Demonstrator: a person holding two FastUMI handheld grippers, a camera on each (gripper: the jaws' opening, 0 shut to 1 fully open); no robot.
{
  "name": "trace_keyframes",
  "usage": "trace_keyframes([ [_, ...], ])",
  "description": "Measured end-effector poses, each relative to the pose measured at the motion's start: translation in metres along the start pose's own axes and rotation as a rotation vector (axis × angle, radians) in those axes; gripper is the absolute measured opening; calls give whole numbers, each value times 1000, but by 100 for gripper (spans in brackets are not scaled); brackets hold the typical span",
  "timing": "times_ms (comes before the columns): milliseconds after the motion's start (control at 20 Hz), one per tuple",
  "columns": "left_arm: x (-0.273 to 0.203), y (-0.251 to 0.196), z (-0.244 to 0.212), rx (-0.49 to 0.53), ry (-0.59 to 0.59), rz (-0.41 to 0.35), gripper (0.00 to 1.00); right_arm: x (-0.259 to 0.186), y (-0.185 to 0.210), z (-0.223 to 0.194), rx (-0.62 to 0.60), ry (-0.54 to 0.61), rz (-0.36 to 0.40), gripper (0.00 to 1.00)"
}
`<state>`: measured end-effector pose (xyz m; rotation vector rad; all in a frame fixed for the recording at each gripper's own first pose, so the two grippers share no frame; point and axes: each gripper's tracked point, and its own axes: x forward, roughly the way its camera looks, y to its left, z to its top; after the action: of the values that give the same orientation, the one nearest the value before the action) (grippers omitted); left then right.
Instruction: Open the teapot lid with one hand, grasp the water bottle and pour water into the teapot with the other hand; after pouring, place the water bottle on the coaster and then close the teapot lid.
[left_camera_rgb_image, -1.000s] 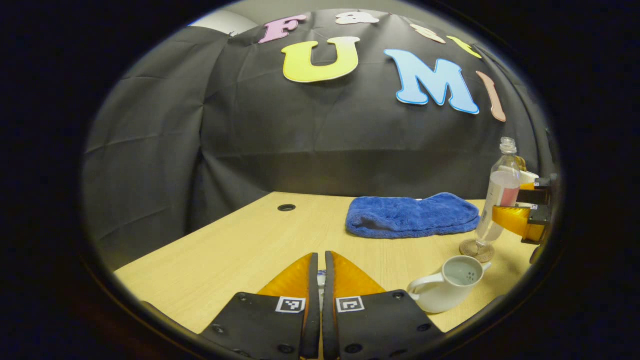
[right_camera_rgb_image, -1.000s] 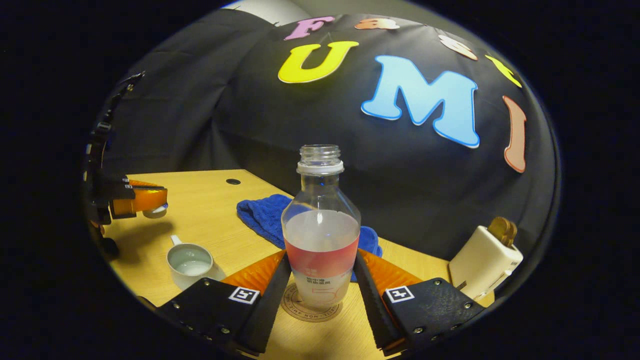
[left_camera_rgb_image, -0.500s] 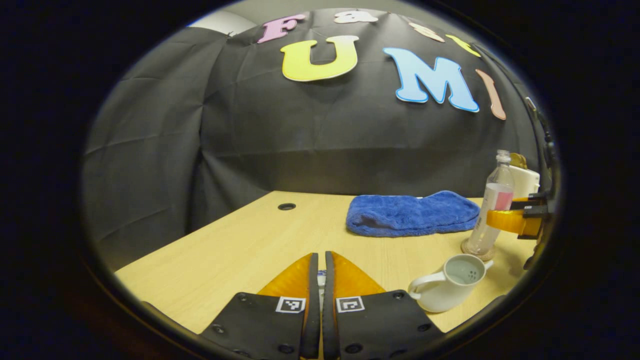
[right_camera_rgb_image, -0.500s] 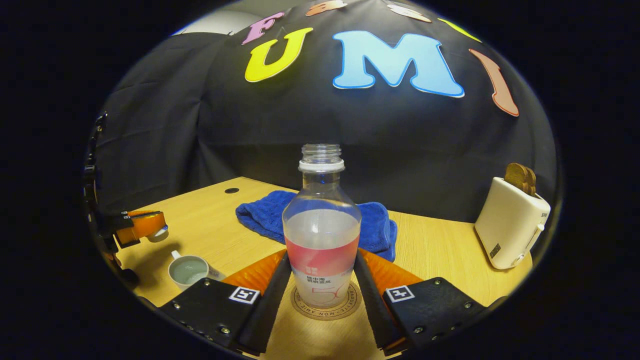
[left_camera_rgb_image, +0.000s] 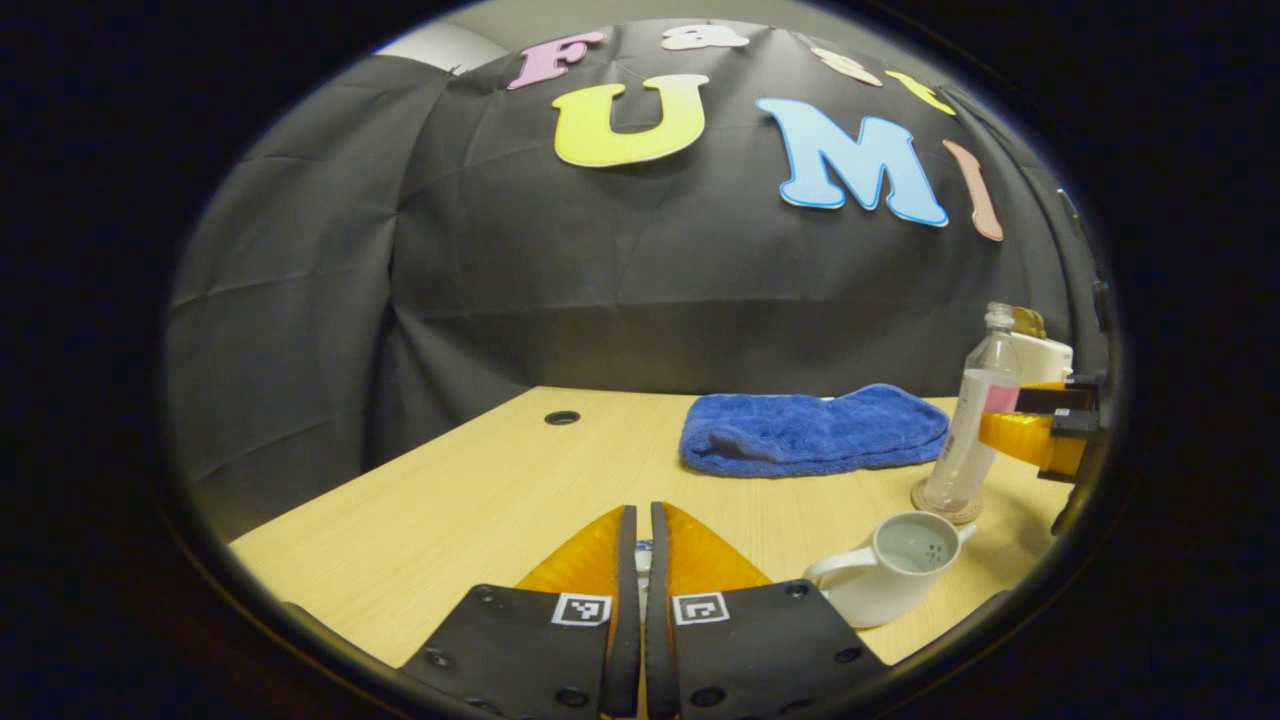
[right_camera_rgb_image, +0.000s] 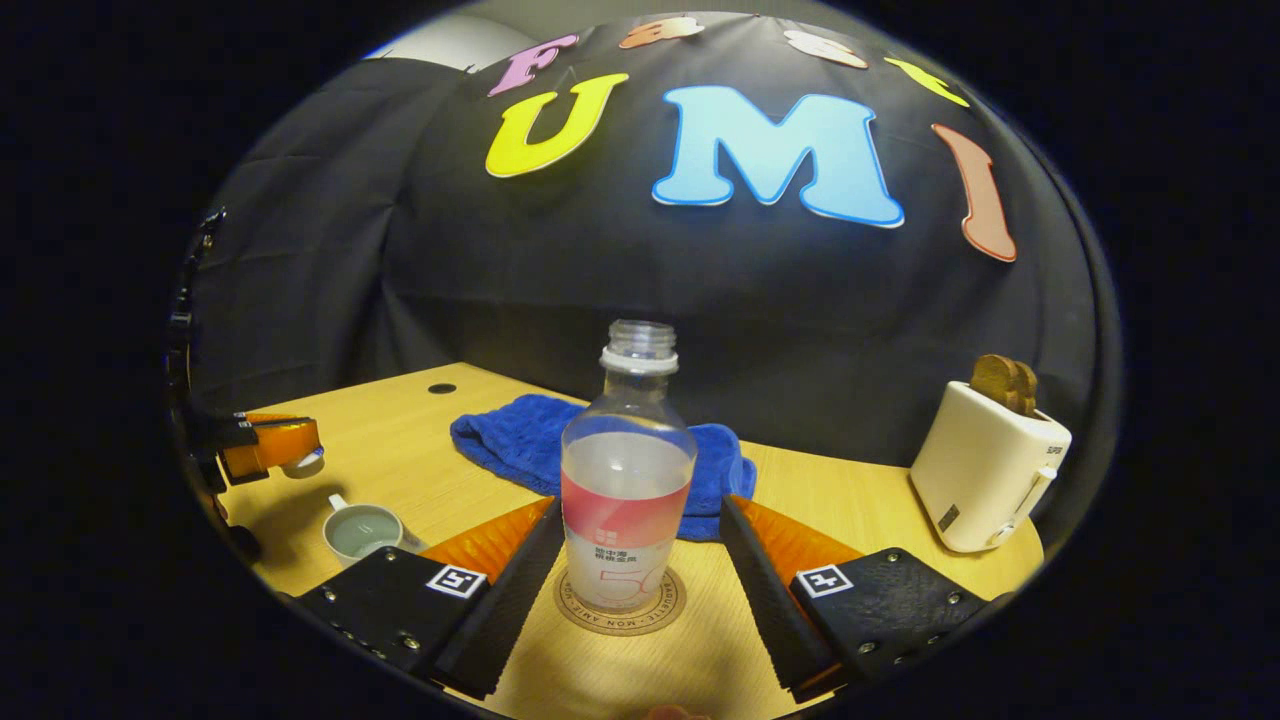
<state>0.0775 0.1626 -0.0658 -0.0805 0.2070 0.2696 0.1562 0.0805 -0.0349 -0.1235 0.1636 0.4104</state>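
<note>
The left claw (left_camera_rgb_image: 637, 560) hides nearly all of the teapot lid (left_camera_rgb_image: 643, 568) it pinches

The booth is dim, the dark wall soaking up light, while the pale wooden table (right_camera_rgb_image: 860, 510) is evenly and warmly lit from above. In the right gripper view a soft shadow lies on the table at about eight o'clock beneath the left gripper (right_camera_rgb_image: 270, 448). A faint sheen sits on the water bottle (right_camera_rgb_image: 627, 480), without harsh glare. Both views are sharp at the centre and bend strongly outward; the table edge curves, and detail softens and darkens toward the rim, most from three to five o'clock in the left gripper view.
</note>
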Motion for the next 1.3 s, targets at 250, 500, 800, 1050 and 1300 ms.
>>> trace_keyframes([
  [250,-3,-22,13,-8,-38,-75,8,-41,-16,8,-2,-52,-49,97],
  [500,-9,-54,29,6,-81,-153,10,-76,-19,3,-10,-67,-69,97],
  [800,-15,-108,35,38,-95,-249,8,-95,-16,-6,6,-77,-48,97],
  [1050,-13,-130,28,46,-88,-274,9,-108,-24,-3,6,-99,-50,97],
  [1300,-13,-139,24,66,-85,-284,8,-114,-34,-1,26,-120,-60,97],
])
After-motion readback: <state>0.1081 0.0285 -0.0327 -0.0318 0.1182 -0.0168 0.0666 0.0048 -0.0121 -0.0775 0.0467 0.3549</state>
